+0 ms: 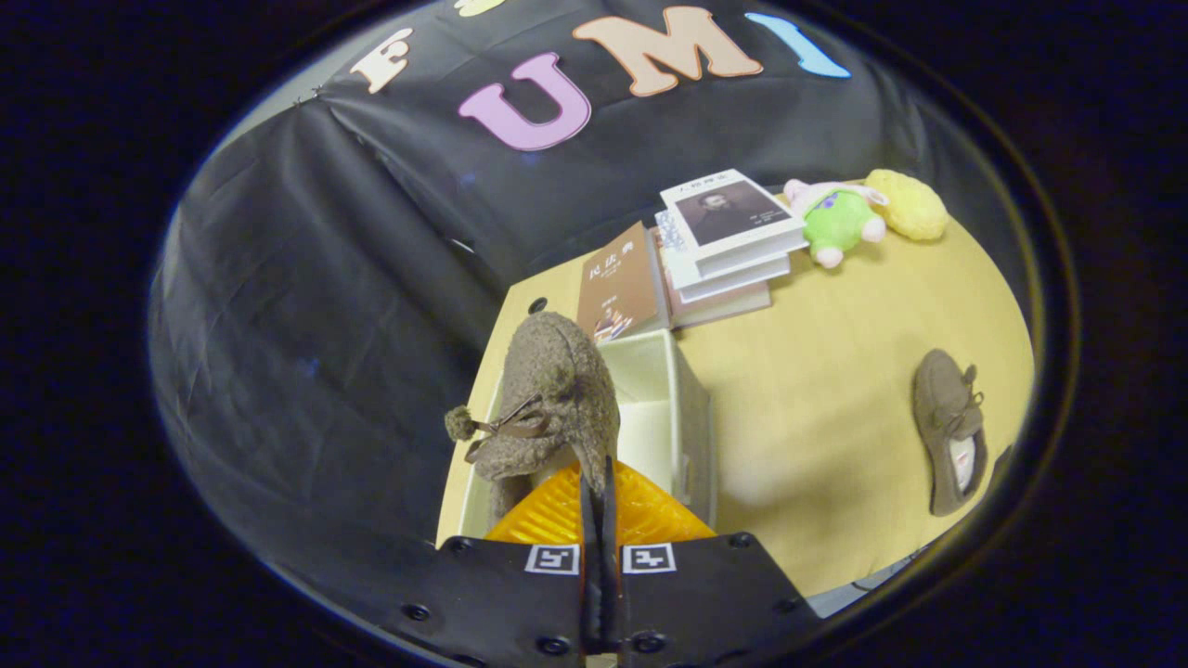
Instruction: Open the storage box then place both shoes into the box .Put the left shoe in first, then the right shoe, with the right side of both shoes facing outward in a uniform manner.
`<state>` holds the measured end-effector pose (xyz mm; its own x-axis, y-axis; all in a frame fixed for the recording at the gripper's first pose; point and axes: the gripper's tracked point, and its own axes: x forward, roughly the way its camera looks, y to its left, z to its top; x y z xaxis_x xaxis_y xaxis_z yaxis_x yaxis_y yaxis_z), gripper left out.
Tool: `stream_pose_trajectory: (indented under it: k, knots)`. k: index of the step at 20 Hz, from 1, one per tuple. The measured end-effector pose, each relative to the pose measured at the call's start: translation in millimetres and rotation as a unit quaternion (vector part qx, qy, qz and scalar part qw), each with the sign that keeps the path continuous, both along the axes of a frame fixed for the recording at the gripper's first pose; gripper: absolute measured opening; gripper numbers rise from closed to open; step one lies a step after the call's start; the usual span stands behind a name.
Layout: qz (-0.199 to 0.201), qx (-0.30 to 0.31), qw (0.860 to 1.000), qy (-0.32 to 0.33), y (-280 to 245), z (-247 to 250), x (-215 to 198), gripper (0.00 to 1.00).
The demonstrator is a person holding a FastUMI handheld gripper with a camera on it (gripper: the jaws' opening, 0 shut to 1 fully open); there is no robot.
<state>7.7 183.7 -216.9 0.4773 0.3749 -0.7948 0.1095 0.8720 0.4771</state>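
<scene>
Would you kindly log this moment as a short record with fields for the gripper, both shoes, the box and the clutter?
gripper: gripper nearly closed, pinching the rim of the held shoe
held shoe: brown fuzzy shoe hanging over the box
box: white storage box, open, on the table
other shoe: second shoe lying on the table, apart from the box
clutter: stacked books, plush toys beyond the box
</scene>
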Motion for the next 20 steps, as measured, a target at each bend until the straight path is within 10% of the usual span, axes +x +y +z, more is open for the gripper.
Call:
stream_pose_trajectory:
  k: [20]
  knots:
    - [0.046,-0.043,0.994,0.094,81.3,-91.5,-25.4,0.11]
